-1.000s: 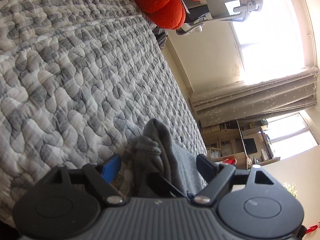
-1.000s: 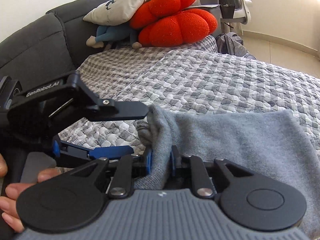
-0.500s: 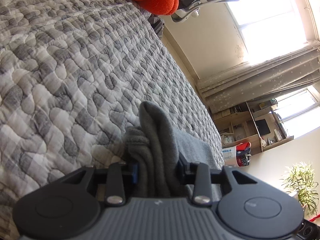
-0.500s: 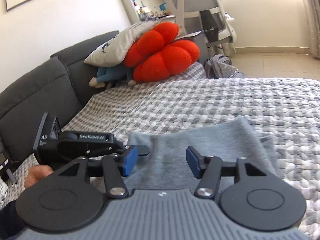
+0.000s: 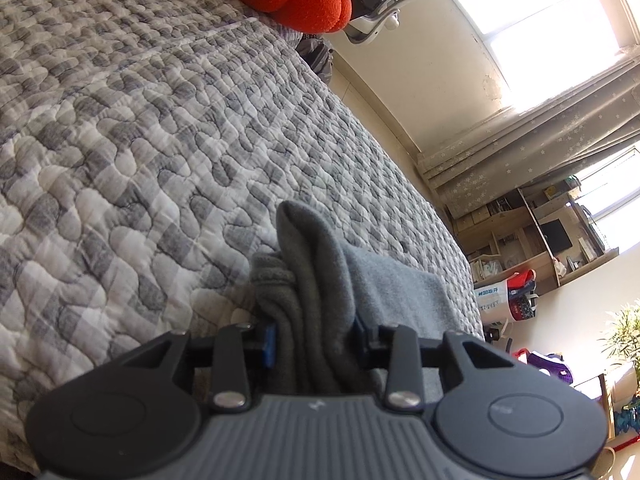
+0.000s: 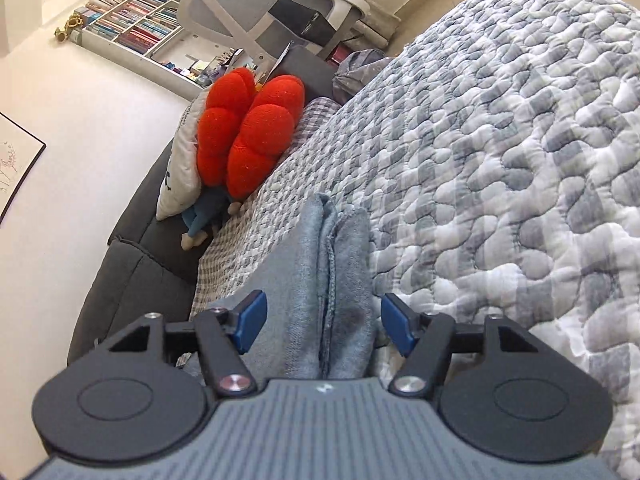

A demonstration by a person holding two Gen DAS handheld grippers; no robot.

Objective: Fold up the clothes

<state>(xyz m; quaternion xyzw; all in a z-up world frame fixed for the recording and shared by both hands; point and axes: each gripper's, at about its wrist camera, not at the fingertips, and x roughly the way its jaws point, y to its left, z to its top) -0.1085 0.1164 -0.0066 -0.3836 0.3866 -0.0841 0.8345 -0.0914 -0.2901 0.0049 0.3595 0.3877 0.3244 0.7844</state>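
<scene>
A grey garment (image 5: 320, 280) lies on the grey-and-white quilted bedspread (image 5: 140, 140). In the left wrist view my left gripper (image 5: 314, 340) is shut on a bunched, layered edge of it, with folds standing up between the blue pads. In the right wrist view another folded edge of the grey garment (image 6: 332, 280) lies between the fingers of my right gripper (image 6: 322, 322). Its jaws are opening, and the blue pads (image 6: 250, 320) stand apart from the cloth on both sides.
Red plush cushions (image 6: 248, 136) and a white pillow (image 6: 180, 168) sit against the dark sofa back (image 6: 132, 272). A white office chair (image 6: 256, 4) and bookshelf stand beyond. In the left wrist view the bed edge drops toward curtains (image 5: 540, 140) and shelves (image 5: 532, 240).
The left gripper closed on the bunched edge of the garment. The right gripper let go of the cloth, opened, rolled and swung along the garment to another folded edge.
</scene>
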